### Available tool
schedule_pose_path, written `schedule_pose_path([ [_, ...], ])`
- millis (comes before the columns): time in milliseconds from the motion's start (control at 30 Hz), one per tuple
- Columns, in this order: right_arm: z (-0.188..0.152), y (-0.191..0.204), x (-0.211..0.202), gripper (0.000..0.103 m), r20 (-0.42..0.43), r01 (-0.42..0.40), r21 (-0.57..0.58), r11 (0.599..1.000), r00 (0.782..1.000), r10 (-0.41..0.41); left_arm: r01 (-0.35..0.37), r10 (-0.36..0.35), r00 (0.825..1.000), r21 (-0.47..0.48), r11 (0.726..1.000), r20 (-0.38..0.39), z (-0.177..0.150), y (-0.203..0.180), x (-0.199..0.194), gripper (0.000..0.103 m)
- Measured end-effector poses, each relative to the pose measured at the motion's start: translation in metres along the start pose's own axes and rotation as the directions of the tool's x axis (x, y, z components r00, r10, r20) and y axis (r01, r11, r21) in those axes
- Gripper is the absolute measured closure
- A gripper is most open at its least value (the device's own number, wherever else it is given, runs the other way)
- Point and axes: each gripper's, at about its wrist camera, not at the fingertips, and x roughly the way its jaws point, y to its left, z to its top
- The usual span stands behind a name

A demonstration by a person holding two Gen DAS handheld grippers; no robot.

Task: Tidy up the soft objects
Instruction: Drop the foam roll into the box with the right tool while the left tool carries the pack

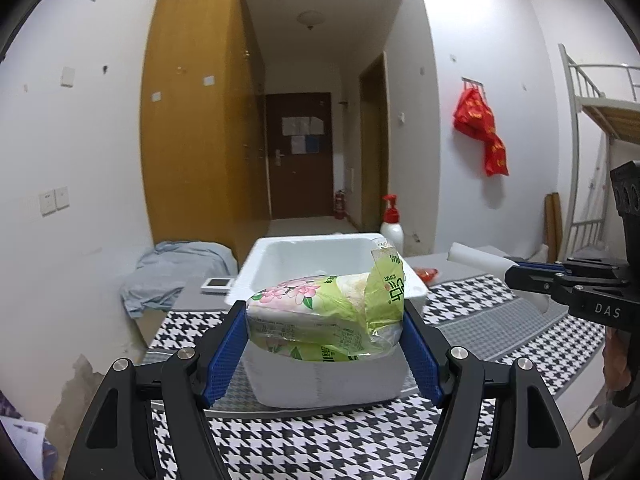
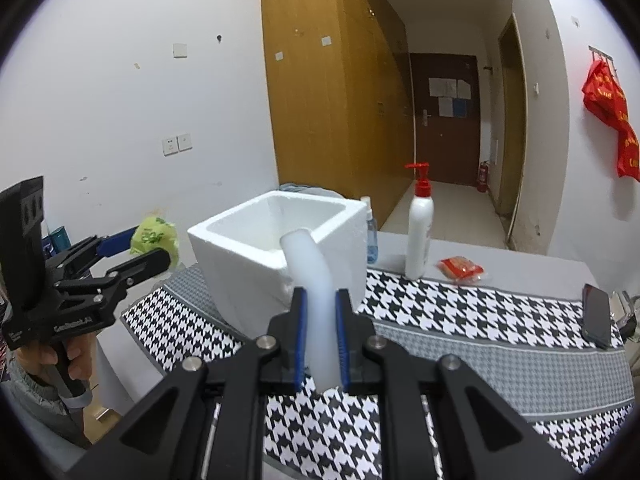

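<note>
A white foam box [image 1: 320,384] stands open-topped on the houndstooth cloth [image 2: 460,300] that covers the desk [image 2: 520,258]. Its inside shows only pale walls in both views; the floor of the box is hidden, so whether anything lies at the bottom cannot be told.

The left tongs [image 1: 324,332] pinch a soft tissue pack [image 1: 324,316] by its two short ends, the blue pads pressed into the wrapper. The pack hangs just in front of the box's near wall, at about rim height. Its plastic wrapper is light green with pink blossoms and green lettering, crinkled and partly torn open at the right end (white tissue shows through the gap). From the right wrist view the same tissue pack [image 2: 154,238] appears as a green bundle to the left of the foam box [image 2: 280,256], held by the left tongs [image 2: 148,250].

The right tongs [image 2: 320,336] are closed on a white foam tube [image 2: 314,280], smooth and slightly bent, its far end leaning over the box's near rim.

Farther right on the desk stand a white pump bottle with a red top [image 2: 419,232], a small clear blue bottle [image 2: 371,236], a red snack packet [image 2: 460,269] and a dark phone [image 2: 597,316].
</note>
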Motion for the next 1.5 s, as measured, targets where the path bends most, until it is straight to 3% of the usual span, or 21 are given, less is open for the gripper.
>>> schedule_pose_path([
  [400, 0.027, 0.030, 0.016, 0.087, 0.058, 0.083, -0.016, 0.996, 0.995, -0.082, -0.037, 0.038, 0.999, -0.037, 0.999, 0.017, 0.002, 0.012, 0.001, 0.029],
  [1000, 0.054, 0.033, 0.059, 0.087, 0.032, 0.046, 0.008, 0.999, 0.998, -0.046, -0.151, 0.152, 0.988, -0.051, 0.987, 0.015, 0.003, 0.024, 0.004, 0.029],
  [1267, 0.065, 0.038, 0.083, 0.087, 0.007, 0.008, -0.009, 1.000, 1.000, -0.008, -0.176, 0.176, 0.984, -0.071, 0.982, -0.011, -0.002, 0.036, 0.009, 0.029],
  [1500, 0.073, 0.036, 0.112, 0.087, -0.033, 0.034, 0.011, 0.999, 0.999, -0.034, -0.184, 0.183, 0.983, -0.090, 0.979, -0.020, -0.003, 0.044, 0.014, 0.029],
])
